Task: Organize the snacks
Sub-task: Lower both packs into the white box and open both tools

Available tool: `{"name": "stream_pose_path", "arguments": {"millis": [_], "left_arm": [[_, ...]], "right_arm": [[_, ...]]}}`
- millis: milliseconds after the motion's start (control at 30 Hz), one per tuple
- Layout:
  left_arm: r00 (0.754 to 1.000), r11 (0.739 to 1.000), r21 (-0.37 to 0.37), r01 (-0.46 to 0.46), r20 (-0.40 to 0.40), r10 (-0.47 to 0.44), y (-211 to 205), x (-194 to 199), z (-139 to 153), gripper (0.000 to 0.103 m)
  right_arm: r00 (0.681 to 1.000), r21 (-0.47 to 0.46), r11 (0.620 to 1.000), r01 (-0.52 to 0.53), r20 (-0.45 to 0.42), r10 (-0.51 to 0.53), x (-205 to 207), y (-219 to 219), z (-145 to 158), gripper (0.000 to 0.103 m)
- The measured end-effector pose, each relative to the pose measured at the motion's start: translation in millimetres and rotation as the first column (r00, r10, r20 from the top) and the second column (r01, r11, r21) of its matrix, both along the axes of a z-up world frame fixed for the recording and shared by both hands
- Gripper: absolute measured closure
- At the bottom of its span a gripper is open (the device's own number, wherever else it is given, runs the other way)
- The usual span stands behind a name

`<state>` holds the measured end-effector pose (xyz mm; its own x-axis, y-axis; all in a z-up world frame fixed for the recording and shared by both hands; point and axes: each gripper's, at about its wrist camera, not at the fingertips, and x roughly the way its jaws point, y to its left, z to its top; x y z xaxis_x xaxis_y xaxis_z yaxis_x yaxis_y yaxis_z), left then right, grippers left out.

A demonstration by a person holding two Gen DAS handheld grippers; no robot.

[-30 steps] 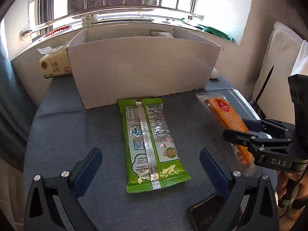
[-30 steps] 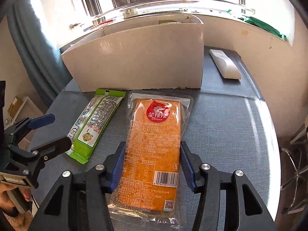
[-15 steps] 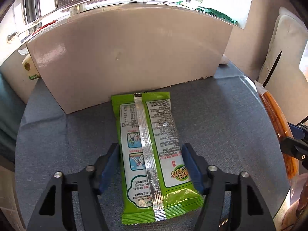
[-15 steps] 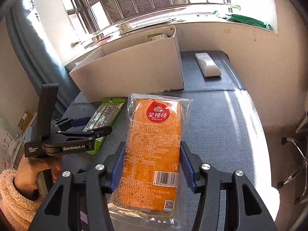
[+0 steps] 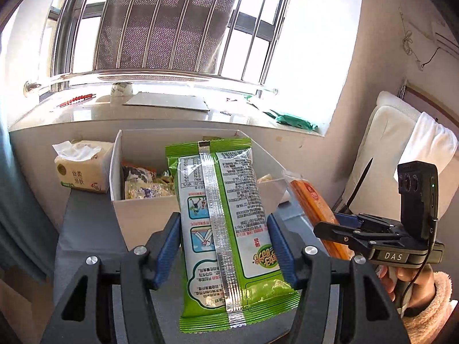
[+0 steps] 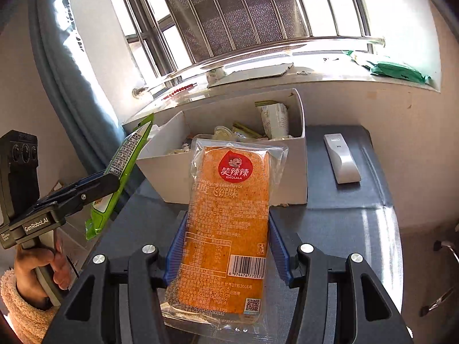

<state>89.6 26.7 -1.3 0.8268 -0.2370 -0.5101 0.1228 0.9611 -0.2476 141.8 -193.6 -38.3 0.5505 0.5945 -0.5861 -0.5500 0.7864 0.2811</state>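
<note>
Left wrist view: we are holding our left tool (image 5: 223, 246) closed on the green snack pack (image 5: 226, 229), its blue pads (image 5: 169, 246) pressing both long edges, the pack lifted off the counter (image 5: 86, 229) and standing up ahead of the tool. Beyond its top edge the white box (image 5: 143, 212) is sitting open, with other snacks (image 5: 143, 183) lying inside. A tissue pack (image 5: 81, 169) is standing left of the box. Off to the right, our right tool (image 5: 338, 229) is showing side-on with the orange snack pack (image 5: 312, 203).

Right wrist view: we are gripping the orange snack pack (image 6: 229, 229) in our right tool (image 6: 226, 246), pads closed on its sides, raised above the counter (image 6: 344, 218) just short of the box (image 6: 289, 172). To the left our left tool (image 6: 97, 186) is carrying the green pack (image 6: 126, 160). A white remote (image 6: 341, 157) is lying ahead to the right, beside the box.
</note>
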Motion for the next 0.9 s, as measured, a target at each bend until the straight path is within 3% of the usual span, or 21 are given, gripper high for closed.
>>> {"name": "stream_pose_path", "arguments": {"millis": [200,367,433,467,500,533,600,733,900], "left_arm": [[0.998,0.997,-0.027,-0.066,0.014,0.067,42,81,36,0.038],[0.995,0.995,0.024,-0.092,-0.040,0.093,50,137,27,0.038],[0.993,0.995,0.020,-0.093,-0.073,0.094,50,151,14,0.033],[0.989,0.994,0.024,-0.109,-0.098,0.111,53,158,10,0.022],[0.984,0.992,0.036,-0.122,-0.123,0.126,55,162,5,0.001],[0.983,0.992,0.050,-0.120,-0.138,0.126,55,162,1,0.000],[0.981,0.989,0.082,-0.123,-0.143,0.134,54,157,-4,0.000],[0.981,0.985,0.113,-0.129,-0.129,0.143,55,143,-4,0.000],[0.982,0.961,0.208,-0.183,-0.008,0.188,43,114,19,0.000]], "right_arm": [[0.999,0.034,0.999,-0.030,-0.022,0.031,91,40,41,0.045],[0.998,-0.033,0.999,0.007,-0.068,-0.010,160,68,45,0.045],[0.997,-0.050,0.998,0.025,-0.066,-0.029,176,73,45,0.044],[0.997,-0.059,0.998,0.034,-0.068,-0.038,183,75,44,0.043],[0.996,-0.070,0.997,0.039,-0.080,-0.044,189,76,43,0.034],[0.995,-0.076,0.996,0.050,-0.087,-0.057,193,76,41,0.014],[0.993,-0.087,0.994,0.063,-0.089,-0.071,195,74,40,0.000],[0.994,-0.090,0.992,0.088,-0.058,-0.094,187,66,43,0.000],[0.996,-0.122,0.989,0.086,0.016,-0.085,166,65,56,0.000]]}}
